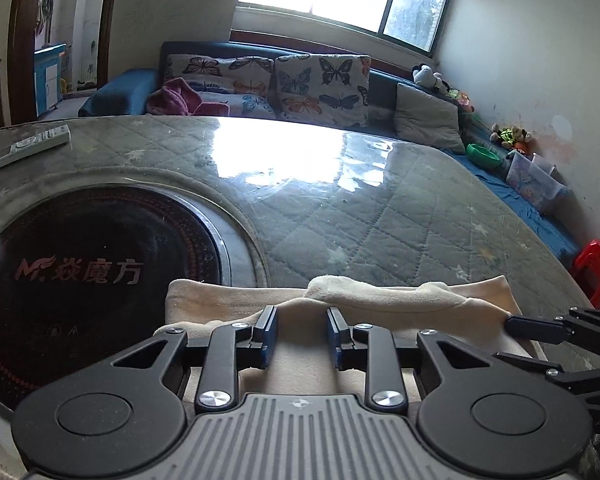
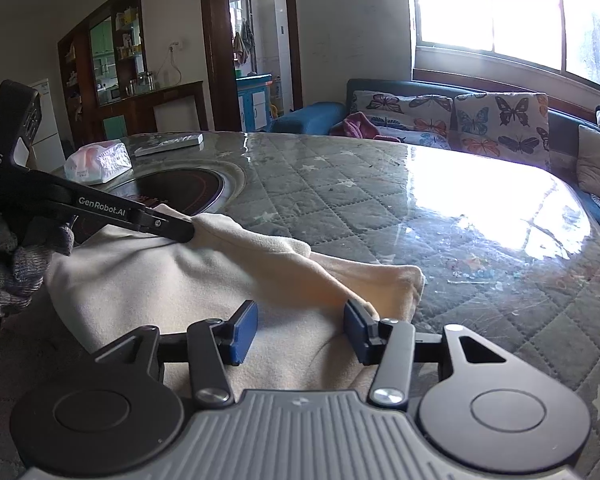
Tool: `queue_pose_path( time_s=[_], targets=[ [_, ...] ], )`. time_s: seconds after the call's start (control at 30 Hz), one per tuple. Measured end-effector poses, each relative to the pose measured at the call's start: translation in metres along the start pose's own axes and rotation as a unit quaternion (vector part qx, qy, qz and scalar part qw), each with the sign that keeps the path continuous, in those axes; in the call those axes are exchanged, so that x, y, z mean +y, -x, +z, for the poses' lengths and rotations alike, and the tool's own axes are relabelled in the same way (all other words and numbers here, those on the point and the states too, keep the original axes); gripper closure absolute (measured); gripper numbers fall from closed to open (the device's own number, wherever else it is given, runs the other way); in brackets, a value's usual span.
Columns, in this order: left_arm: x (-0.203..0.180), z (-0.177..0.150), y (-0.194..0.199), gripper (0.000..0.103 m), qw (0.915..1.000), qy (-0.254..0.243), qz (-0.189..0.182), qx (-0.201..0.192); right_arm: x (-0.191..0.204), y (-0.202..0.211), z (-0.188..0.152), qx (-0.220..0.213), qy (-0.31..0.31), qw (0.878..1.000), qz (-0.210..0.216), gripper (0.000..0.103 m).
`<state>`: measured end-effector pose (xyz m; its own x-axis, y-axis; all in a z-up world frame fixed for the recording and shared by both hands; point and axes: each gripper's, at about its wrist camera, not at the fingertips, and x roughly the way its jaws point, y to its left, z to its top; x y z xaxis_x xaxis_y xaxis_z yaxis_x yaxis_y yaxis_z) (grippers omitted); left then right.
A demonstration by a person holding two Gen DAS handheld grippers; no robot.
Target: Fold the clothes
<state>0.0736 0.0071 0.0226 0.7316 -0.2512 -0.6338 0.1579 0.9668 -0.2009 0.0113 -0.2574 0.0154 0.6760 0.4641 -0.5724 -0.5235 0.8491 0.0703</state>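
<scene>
Cream garment (image 2: pixel 204 280) lying partly folded on the near edge of the quilted, glass-topped table (image 2: pixel 380 200), just right of the round black cooktop (image 1: pixel 80 272) set into that table. Left gripper (image 1: pixel 302 334) low over the near part of the garment, blue pads (image 1: pixel 270 336) moderately apart with a soft ridge of cloth rising between them, not pinched. Right gripper (image 2: pixel 298 330) at the garment's right end, fingers wide, right pad (image 2: pixel 356 330) touching a raised fold, nothing clamped. Beyond the cooktop on the table: a white remote (image 1: pixel 24 148) and a plastic-wrapped tissue pack (image 2: pixel 98 162). Behind the table, a blue sofa (image 1: pixel 384 84) with butterfly-print cushions (image 1: pixel 320 88); at the table's right, a red stool (image 1: pixel 596 268).
</scene>
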Motion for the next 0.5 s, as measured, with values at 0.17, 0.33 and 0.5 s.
queue_pose_path(
  time_s=[0.17, 0.33, 0.5],
  targets=[
    [-0.008, -0.004, 0.006, 0.074, 0.9998, -0.019, 0.006, -0.007, 0.001, 0.003, 0.008, -0.002, 0.000, 1.000, 0.022, 0.050],
    [-0.012, -0.003, 0.014, 0.073, 0.9997, -0.015, -0.001, -0.021, 0.011, -0.003, 0.025, 0.000, 0.012, 0.998, 0.054, 0.050],
    [-0.012, -0.004, 0.024, 0.073, 0.9995, -0.017, -0.007, -0.027, 0.012, -0.030, 0.031, 0.029, 0.008, 0.997, 0.067, 0.050]
  ],
)
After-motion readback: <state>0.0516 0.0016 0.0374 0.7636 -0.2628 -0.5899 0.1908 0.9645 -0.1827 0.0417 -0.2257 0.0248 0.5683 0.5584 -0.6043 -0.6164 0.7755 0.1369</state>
